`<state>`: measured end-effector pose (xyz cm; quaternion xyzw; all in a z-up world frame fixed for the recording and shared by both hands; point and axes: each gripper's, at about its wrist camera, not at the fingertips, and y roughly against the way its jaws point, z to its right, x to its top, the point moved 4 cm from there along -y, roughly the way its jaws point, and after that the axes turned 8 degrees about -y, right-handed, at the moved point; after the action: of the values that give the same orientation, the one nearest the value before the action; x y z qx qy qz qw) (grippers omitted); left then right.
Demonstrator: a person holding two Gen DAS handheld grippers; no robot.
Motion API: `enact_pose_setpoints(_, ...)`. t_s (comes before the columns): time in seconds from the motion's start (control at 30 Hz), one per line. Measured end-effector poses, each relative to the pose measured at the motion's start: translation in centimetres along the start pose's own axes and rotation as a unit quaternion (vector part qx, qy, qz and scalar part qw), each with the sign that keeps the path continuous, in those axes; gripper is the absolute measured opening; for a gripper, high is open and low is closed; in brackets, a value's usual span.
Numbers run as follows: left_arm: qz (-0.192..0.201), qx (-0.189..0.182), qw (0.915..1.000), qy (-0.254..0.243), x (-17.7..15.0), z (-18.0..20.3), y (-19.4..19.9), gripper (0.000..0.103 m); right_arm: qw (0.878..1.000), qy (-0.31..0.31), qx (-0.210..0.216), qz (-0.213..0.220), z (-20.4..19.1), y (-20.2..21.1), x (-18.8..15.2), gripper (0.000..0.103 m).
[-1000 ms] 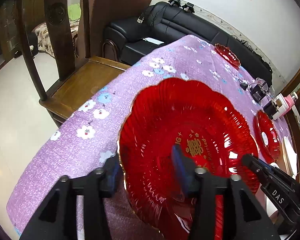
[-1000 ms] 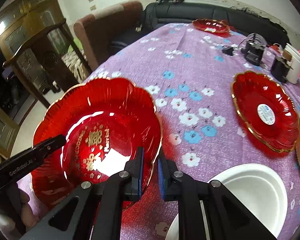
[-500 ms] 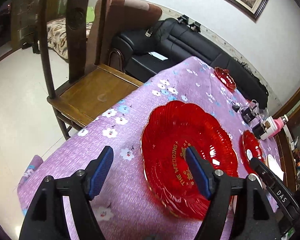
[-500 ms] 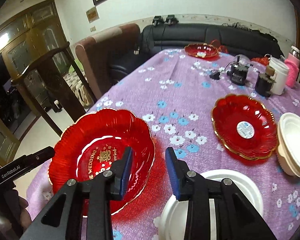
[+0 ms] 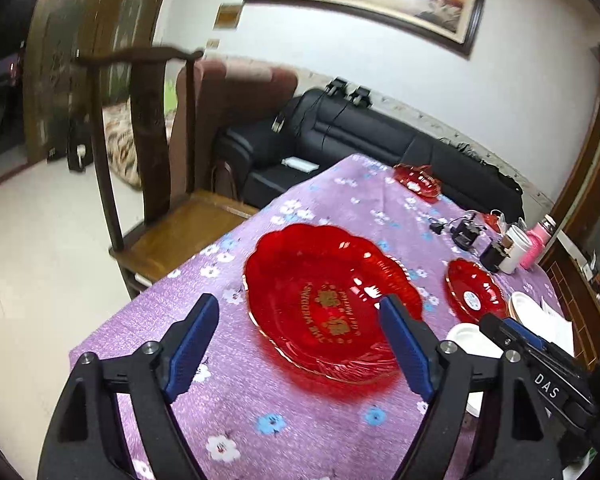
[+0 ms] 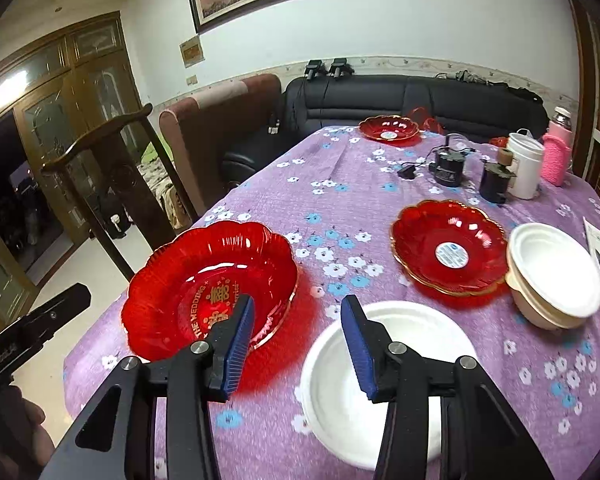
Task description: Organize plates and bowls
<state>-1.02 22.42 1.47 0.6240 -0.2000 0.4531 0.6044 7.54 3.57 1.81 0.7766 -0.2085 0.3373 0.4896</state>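
While the large red wedding plate sat flat at eight o'clock on the purple cloth, apparently set down, we logged left gripper and right gripper empty, jaws having just been opening.

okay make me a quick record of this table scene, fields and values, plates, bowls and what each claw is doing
surface: table with purple floral cloth
large red plate: near corner, gold wedding lettering, resting free
medium red plate: right of centre, round sticker inside
far red plate: far end, by the sofa
white plate: near edge, empty
white bowl: beside the medium red plate
left claw: just been opening, nothing held
right claw: just been opening, nothing held
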Motion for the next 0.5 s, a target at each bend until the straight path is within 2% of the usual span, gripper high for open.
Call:
enact_pose_setpoints(0.07, 0.016, 0.005, 0.9998, -0.013, -0.3, 1.0, 1.1, 0.092, 1.0, -0.002, -0.001, 0.006, 0.5, 0.9, -0.4, 0.052)
enact_pose_setpoints(0.2, 0.023, 0.006, 0.9989, -0.04, -0.8, 3.0, 2.2, 0.097, 1.0, -0.005, -0.009, 0.024, 1.7, 2.8, -1.2, 0.055)
enact_pose_setpoints(0.27, 0.017, 0.0, 0.9985, -0.051, -1.3, 4.1, 2.4, 0.097, 0.999, -0.005, -0.014, 0.033, 2.4, 3.7, -1.5, 0.057)
enact_pose_setpoints(0.37, 0.0, -0.018, 0.9982, -0.058, -2.0, 5.4, 2.5, 0.097, 0.999, -0.008, -0.023, 0.045, 3.6, 4.9, -2.0, 0.064)
enact_pose_setpoints(0.5, -0.019, -0.035, 0.9968, -0.069, -3.0, 7.4, 2.3, 0.097, 0.998, -0.019, -0.034, 0.05, 5.5, 5.7, -2.4, 0.067)
